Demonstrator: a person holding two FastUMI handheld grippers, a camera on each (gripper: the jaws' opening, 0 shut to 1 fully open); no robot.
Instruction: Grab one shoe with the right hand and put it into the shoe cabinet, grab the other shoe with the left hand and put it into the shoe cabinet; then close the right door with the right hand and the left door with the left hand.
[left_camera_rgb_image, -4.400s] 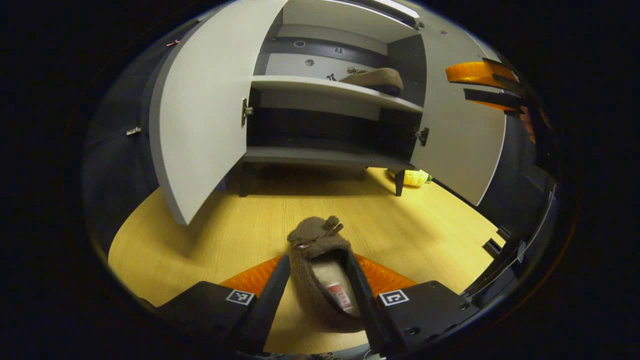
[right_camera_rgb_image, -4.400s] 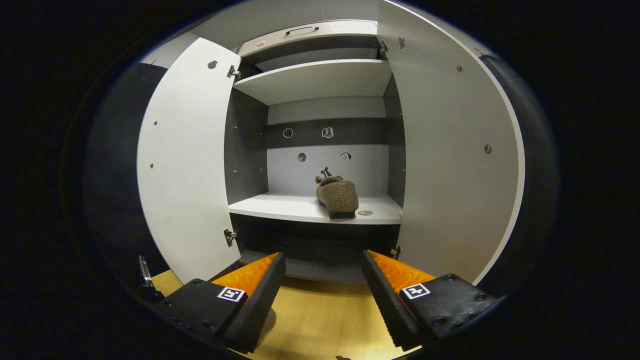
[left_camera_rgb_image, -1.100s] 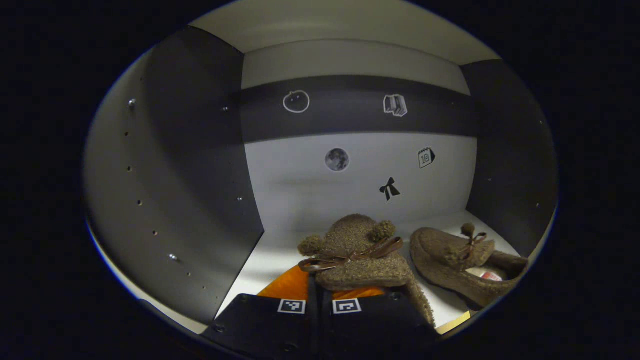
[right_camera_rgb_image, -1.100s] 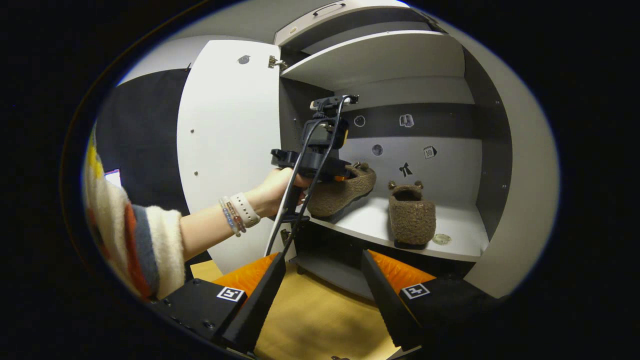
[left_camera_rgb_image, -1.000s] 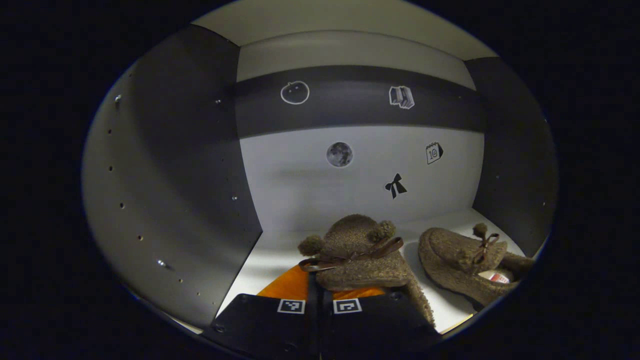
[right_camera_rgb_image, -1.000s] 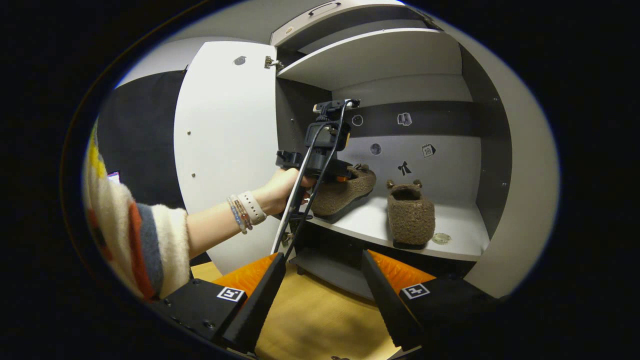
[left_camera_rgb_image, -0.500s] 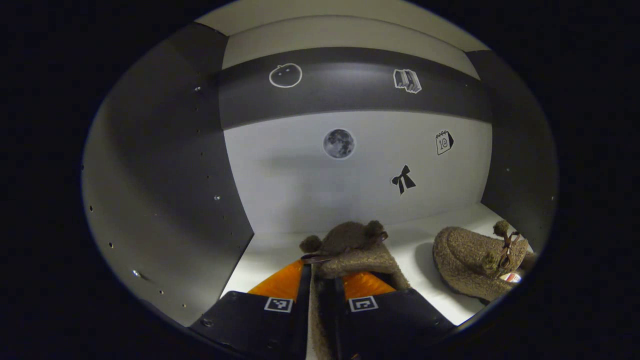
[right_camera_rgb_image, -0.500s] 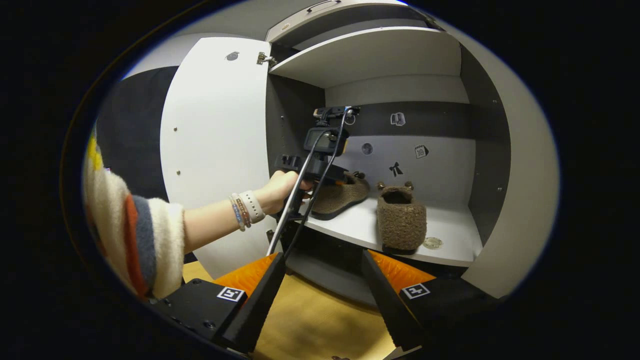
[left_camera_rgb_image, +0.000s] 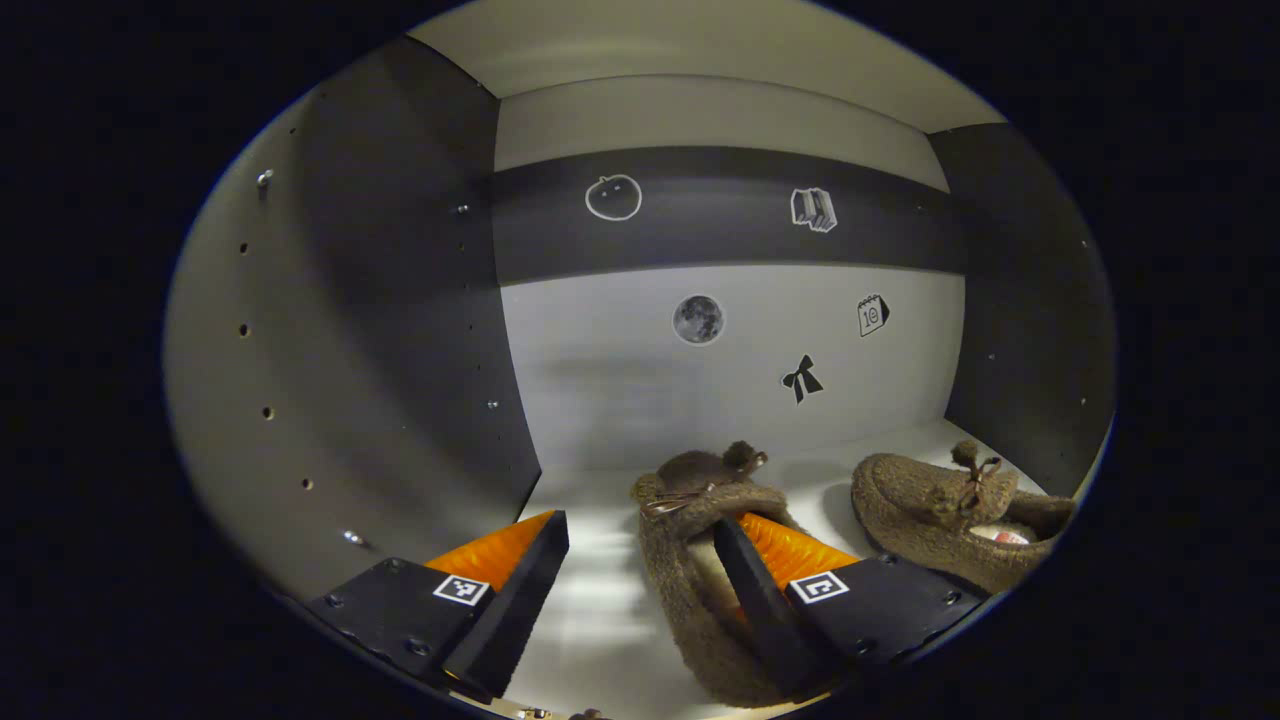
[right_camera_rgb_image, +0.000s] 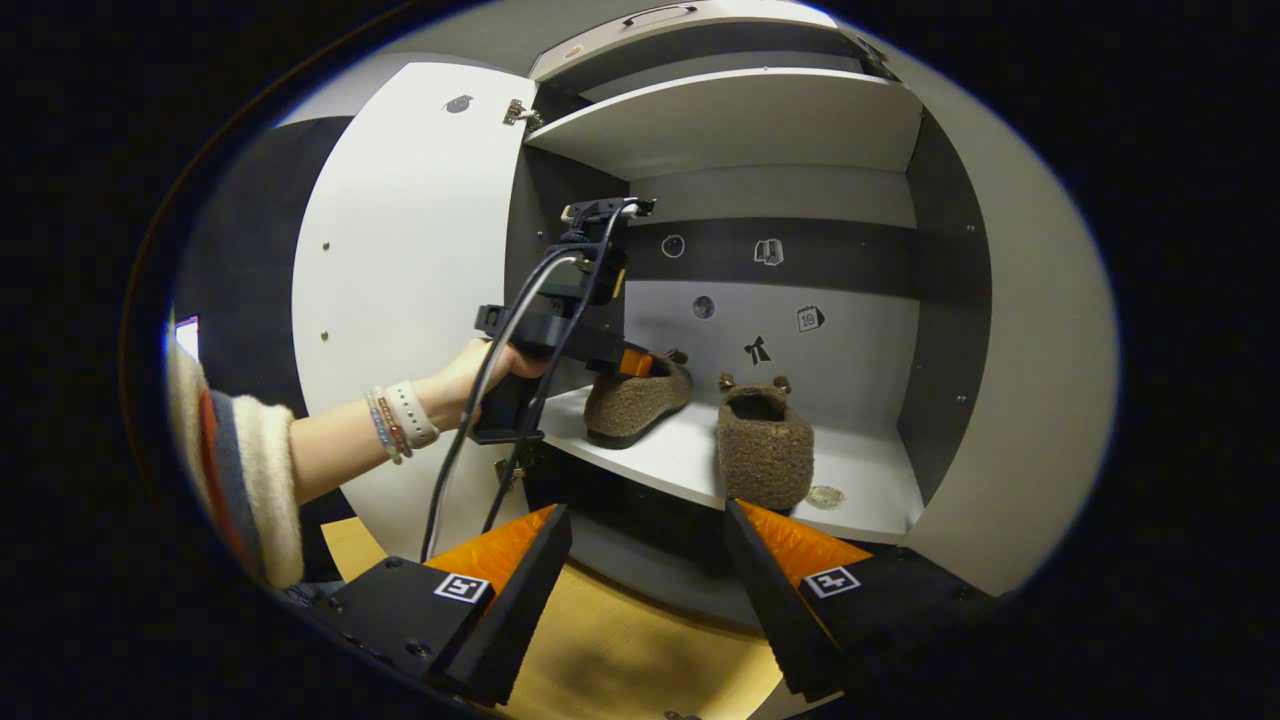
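Observation:
Two brown fuzzy shoes with bows rest side by side on the white middle shelf (right_camera_rgb_image: 680, 462) of the shoe cabinet. In the left gripper view the nearer shoe (left_camera_rgb_image: 690, 590) lies just ahead. My left gripper (left_camera_rgb_image: 635, 535) stands open over it, with one finger inside the shoe's opening and the other out over bare shelf. The other shoe (left_camera_rgb_image: 940, 510) sits to its right. In the right gripper view my right gripper (right_camera_rgb_image: 648, 520) hangs open and holds nothing, below and in front of the shelf. Beyond it are both shoes (right_camera_rgb_image: 635, 400) (right_camera_rgb_image: 765, 445) and the hand-held left gripper (right_camera_rgb_image: 625, 360).
Both cabinet doors stand open: the left door (right_camera_rgb_image: 400, 300) behind the person's arm (right_camera_rgb_image: 330, 440), the right door (right_camera_rgb_image: 1030, 380) at the right. A small round disc (right_camera_rgb_image: 825, 495) lies on the shelf beside the right shoe. Below is a wooden floor (right_camera_rgb_image: 620, 670).
My left gripper, shut on the shoe a second ago, has opened and set it on the shelf, then drawn back slightly. The right gripper stayed open and drifted a little.

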